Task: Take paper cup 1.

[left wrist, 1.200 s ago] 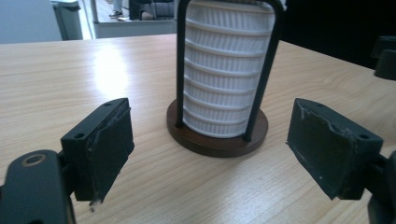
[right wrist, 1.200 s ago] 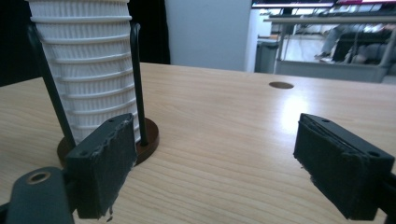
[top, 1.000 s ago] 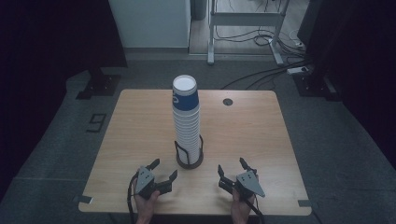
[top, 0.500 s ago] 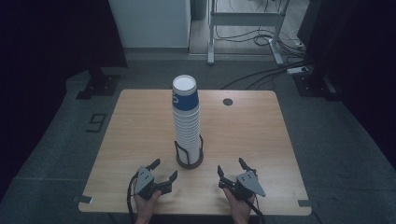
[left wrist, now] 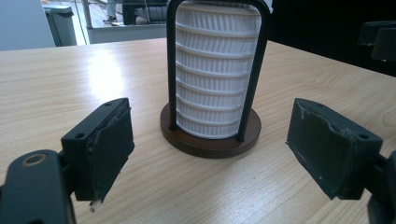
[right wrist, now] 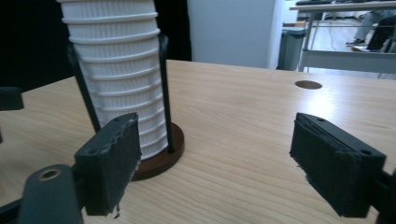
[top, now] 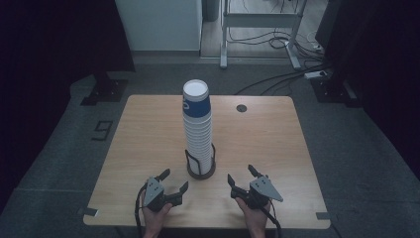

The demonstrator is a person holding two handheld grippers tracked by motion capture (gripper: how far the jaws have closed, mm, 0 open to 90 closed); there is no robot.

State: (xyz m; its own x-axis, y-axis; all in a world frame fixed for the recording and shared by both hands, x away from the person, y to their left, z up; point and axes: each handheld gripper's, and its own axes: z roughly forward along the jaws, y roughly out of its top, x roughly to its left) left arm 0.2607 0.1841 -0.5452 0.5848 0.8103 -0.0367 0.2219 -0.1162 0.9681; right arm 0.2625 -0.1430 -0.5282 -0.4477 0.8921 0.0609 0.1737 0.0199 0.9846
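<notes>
A tall stack of white paper cups (top: 197, 129), topped by a blue one, stands in a dark wire holder on a round brown base (top: 201, 171) at the table's front middle. My left gripper (top: 175, 180) rests open just left of the base, with nothing between its pads (left wrist: 109, 140). The ribbed cups (left wrist: 212, 70) stand right ahead of it. My right gripper (top: 240, 173) lies to the right of the base, open and empty. Its jaws have just been closing with only bare table between them. From it the cups (right wrist: 116, 70) show ahead to the left.
The wooden table (top: 277, 148) has a round cable hole (top: 241, 108) at the back right. Bare wood stretches on both sides of the stack. Behind the table are a white cabinet (top: 158, 22), a metal frame (top: 257, 29) and cables on the floor.
The right gripper's jaws stand a little closer together than before. Both hands and the cup stack have kept their places.
</notes>
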